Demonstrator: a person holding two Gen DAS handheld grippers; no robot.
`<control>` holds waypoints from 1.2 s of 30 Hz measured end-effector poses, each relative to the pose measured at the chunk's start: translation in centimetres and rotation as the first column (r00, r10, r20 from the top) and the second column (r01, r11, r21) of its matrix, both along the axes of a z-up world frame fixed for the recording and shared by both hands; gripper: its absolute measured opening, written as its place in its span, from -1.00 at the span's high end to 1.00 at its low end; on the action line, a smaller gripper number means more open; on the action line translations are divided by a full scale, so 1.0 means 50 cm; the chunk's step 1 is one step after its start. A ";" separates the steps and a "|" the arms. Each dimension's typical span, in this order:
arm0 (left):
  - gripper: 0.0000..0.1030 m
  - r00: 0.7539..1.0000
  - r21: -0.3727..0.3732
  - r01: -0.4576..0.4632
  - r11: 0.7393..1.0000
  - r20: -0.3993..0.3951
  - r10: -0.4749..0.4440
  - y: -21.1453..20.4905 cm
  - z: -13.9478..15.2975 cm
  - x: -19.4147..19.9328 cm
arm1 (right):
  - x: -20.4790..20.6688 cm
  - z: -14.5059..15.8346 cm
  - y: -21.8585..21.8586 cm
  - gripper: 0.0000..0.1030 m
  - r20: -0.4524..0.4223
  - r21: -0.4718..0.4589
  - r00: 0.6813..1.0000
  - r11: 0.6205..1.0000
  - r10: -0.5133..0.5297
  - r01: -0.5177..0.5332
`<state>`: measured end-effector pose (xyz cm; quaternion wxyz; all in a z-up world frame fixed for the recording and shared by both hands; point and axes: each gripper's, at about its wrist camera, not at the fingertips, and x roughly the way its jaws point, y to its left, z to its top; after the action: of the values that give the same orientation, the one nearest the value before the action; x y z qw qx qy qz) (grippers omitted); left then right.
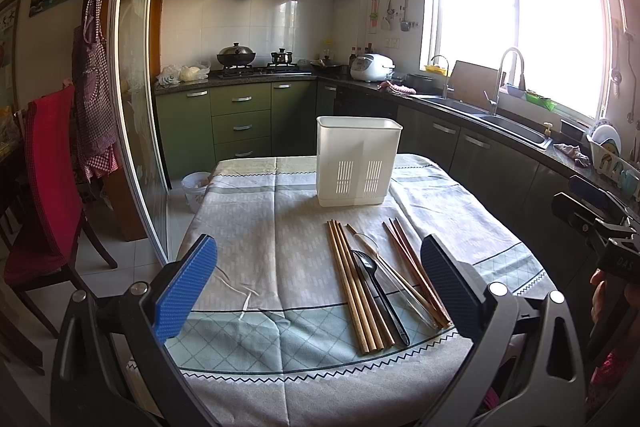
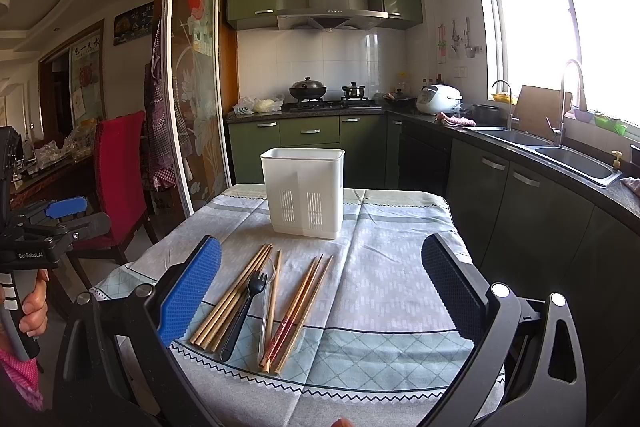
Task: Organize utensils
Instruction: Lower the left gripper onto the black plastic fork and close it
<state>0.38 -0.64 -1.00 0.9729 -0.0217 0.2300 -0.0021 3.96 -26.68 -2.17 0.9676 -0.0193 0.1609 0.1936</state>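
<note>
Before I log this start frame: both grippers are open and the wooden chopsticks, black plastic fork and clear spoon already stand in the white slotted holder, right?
Not quite. Both views show the chopsticks, fork and spoon lying flat on the tablecloth, in front of the holder. Both grippers are open.

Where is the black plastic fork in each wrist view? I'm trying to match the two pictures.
Left wrist: black plastic fork, right of centre, among the chopsticks.
Right wrist: the fork, left of centre, tines pointing away.
Shared landmark: white utensil holder behind it.
</note>
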 end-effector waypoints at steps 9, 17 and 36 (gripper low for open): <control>-0.88 1.000 0.000 0.000 1.000 -0.001 0.000 0.000 0.000 0.000 | 0.001 0.001 -0.001 -0.92 -0.001 0.001 1.000 1.000 0.000 0.000; -0.88 0.986 -0.024 0.008 1.000 -0.164 -0.012 -0.024 -0.038 0.067 | 0.050 -0.022 -0.024 -0.92 -0.111 0.034 0.994 0.999 -0.011 0.015; -0.82 0.714 -0.256 0.027 0.966 -0.672 -0.197 -0.123 -0.177 0.345 | 0.167 -0.096 -0.137 -0.92 -0.332 0.085 0.939 0.988 -0.091 0.125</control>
<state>17.66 -6.79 -9.87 0.8053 -0.1180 0.5755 -0.0794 12.30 -33.54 -6.96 0.9364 0.0727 0.3096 0.1488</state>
